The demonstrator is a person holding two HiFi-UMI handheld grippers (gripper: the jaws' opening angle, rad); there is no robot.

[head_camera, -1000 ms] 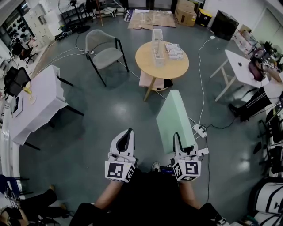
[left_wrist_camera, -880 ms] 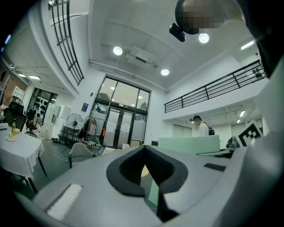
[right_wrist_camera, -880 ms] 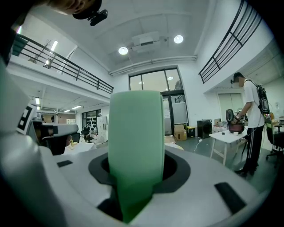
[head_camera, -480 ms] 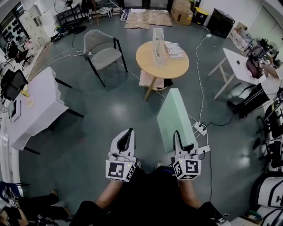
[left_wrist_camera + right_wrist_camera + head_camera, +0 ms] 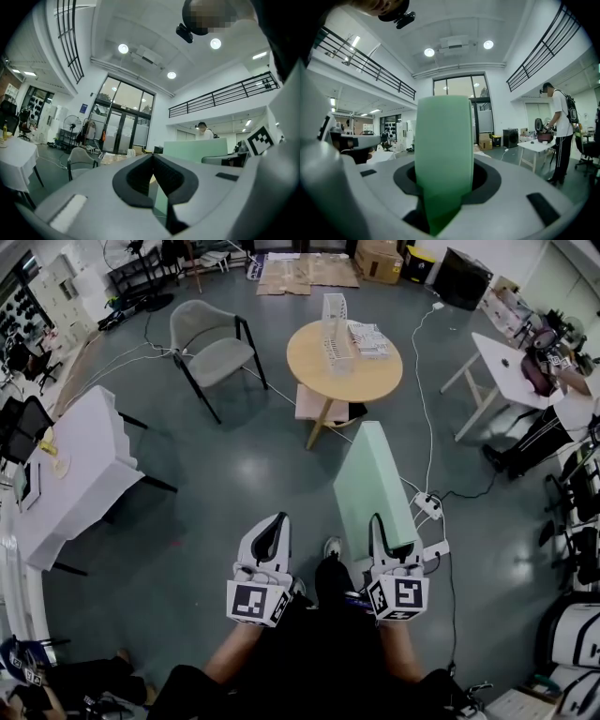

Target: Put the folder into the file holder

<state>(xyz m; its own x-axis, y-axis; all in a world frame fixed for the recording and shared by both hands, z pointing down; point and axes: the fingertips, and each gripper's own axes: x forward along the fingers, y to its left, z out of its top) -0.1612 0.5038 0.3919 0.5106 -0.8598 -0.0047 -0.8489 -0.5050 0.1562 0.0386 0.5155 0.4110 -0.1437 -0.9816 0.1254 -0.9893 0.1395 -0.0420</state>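
Grey workshop floor; the file holder (image 5: 335, 329) stands on the round table (image 5: 375, 385), upper centre. The right gripper (image 5: 378, 524) clamps the green folder (image 5: 370, 479) by its near edge, centre-right of the frame — probably light, stiff, prone to swing. The left gripper (image 5: 275, 523) is closed, empty.

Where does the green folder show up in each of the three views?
Head view: the green folder juts forward right of centre, held by the right gripper.
Left gripper view: right of centre, beyond the jaws.
Right gripper view: dead centre, clamped between the jaws.
Shared landmark: the standing person in white, far right, above the folder, at the right.
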